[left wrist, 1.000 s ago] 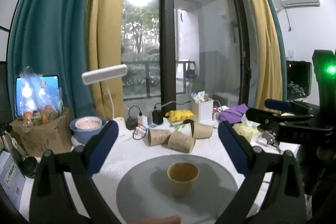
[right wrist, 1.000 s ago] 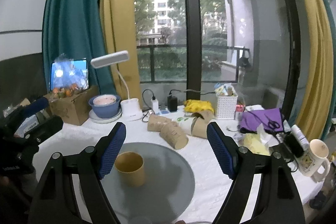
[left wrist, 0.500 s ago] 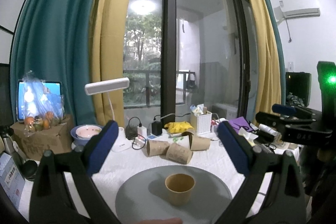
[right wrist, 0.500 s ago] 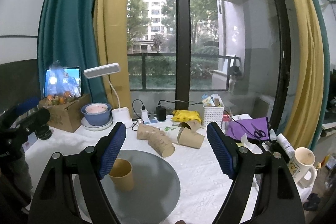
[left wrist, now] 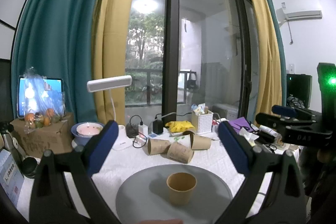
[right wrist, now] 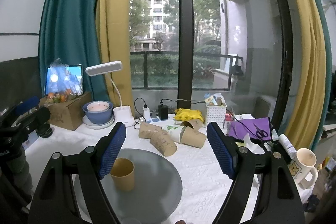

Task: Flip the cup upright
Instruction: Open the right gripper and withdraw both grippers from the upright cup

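A brown paper cup (left wrist: 181,188) stands upright, mouth up, on a round grey mat (left wrist: 147,192). It also shows in the right wrist view (right wrist: 122,174) on the mat (right wrist: 155,177), partly behind my left finger. My left gripper (left wrist: 167,145) is open and empty, held above and back from the cup. My right gripper (right wrist: 167,147) is open and empty, to the right of the cup. Each gripper's body shows at the edge of the other's view.
Several paper cups (right wrist: 163,139) lie on their sides beyond the mat on the white tablecloth. Behind them are a desk lamp (right wrist: 124,112), blue bowls (right wrist: 97,111), a white basket (right wrist: 216,111), chargers and a cardboard box. A mug (right wrist: 302,163) and a purple cloth with scissors (right wrist: 252,129) are at right.
Both grippers have drawn back and risen a little from the table; the cup and mat look slightly farther and lower in view. The cup has not moved.
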Action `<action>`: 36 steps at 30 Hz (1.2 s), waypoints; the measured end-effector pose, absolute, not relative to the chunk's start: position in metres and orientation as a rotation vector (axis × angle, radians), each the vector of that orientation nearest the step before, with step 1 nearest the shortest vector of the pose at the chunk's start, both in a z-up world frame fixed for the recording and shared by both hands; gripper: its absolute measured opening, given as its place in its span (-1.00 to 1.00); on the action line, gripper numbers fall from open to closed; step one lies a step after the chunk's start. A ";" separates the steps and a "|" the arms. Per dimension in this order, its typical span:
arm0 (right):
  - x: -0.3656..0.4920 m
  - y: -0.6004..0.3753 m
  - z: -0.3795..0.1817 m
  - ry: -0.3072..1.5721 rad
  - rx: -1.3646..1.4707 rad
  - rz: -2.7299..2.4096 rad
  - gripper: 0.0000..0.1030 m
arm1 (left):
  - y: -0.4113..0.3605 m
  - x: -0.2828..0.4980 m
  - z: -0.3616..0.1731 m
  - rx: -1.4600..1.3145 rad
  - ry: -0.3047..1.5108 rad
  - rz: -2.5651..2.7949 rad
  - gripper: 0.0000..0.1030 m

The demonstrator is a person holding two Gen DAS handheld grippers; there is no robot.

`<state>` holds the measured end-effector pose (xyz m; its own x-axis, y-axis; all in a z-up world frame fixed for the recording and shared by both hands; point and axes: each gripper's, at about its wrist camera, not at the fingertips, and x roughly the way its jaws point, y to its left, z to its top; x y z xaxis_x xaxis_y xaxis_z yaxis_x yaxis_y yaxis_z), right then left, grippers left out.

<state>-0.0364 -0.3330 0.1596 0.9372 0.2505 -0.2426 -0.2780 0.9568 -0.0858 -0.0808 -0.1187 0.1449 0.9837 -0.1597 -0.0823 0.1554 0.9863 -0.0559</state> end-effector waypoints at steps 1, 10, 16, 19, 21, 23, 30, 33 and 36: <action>-0.036 -0.333 0.159 0.235 -0.120 0.272 0.59 | -0.119 -0.081 0.145 -0.050 0.088 -0.158 0.88; -0.035 -0.331 0.157 0.246 -0.125 0.276 0.59 | -0.118 -0.079 0.143 -0.053 0.096 -0.158 0.88; -0.034 -0.329 0.156 0.247 -0.126 0.277 0.59 | -0.118 -0.077 0.138 -0.053 0.110 -0.155 0.88; -0.034 -0.328 0.154 0.251 -0.127 0.280 0.59 | -0.118 -0.076 0.136 -0.053 0.119 -0.148 0.88; -0.034 -0.327 0.153 0.252 -0.128 0.283 0.59 | -0.118 -0.076 0.136 -0.052 0.124 -0.141 0.88; -0.034 -0.327 0.153 0.252 -0.128 0.282 0.59 | -0.118 -0.077 0.135 -0.051 0.127 -0.134 0.88; -0.034 -0.324 0.152 0.257 -0.135 0.289 0.59 | -0.115 -0.076 0.132 -0.057 0.151 -0.121 0.88; -0.035 -0.323 0.151 0.256 -0.138 0.293 0.59 | -0.114 -0.077 0.131 -0.060 0.152 -0.113 0.88; -0.035 -0.323 0.151 0.257 -0.140 0.296 0.59 | -0.112 -0.078 0.131 -0.066 0.154 -0.108 0.88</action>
<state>-0.0345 -0.3230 0.1512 0.9242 0.2698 -0.2703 -0.3053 0.9472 -0.0982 -0.0780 -0.1117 0.1308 0.9824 -0.1121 -0.1497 0.1020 0.9920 -0.0738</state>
